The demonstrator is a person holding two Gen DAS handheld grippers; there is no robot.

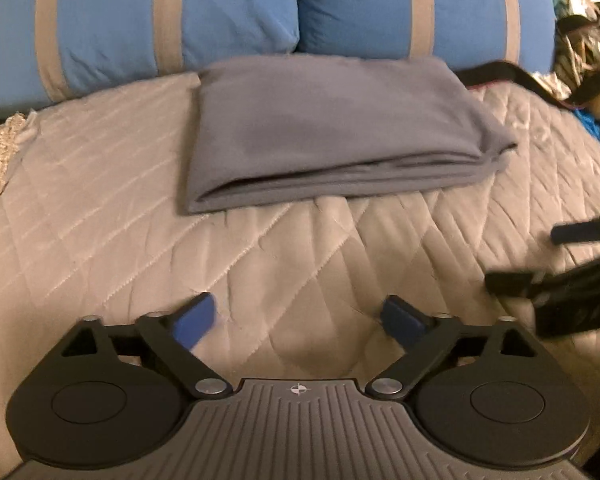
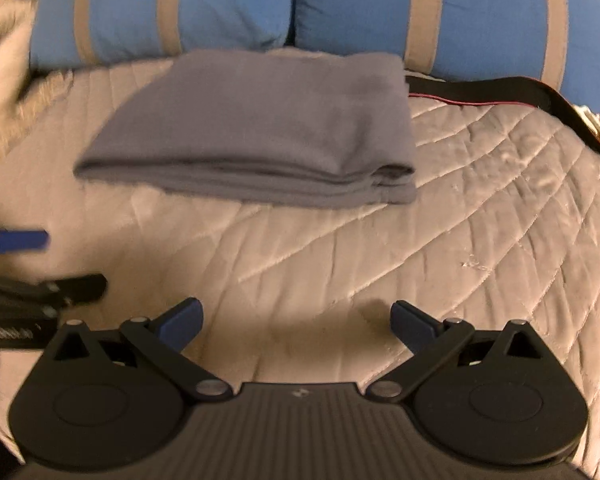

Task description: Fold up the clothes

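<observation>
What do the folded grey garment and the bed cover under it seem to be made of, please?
The folded grey garment looks like a soft, matte knit, perhaps cotton jersey: no shine, and its stacked layers sag with rounded edges. The bed cover looks like quilted fabric with a slight satin sheen, probably synthetic: stitched lines cross it in a diamond pattern and its puffed panels catch the light.
</observation>
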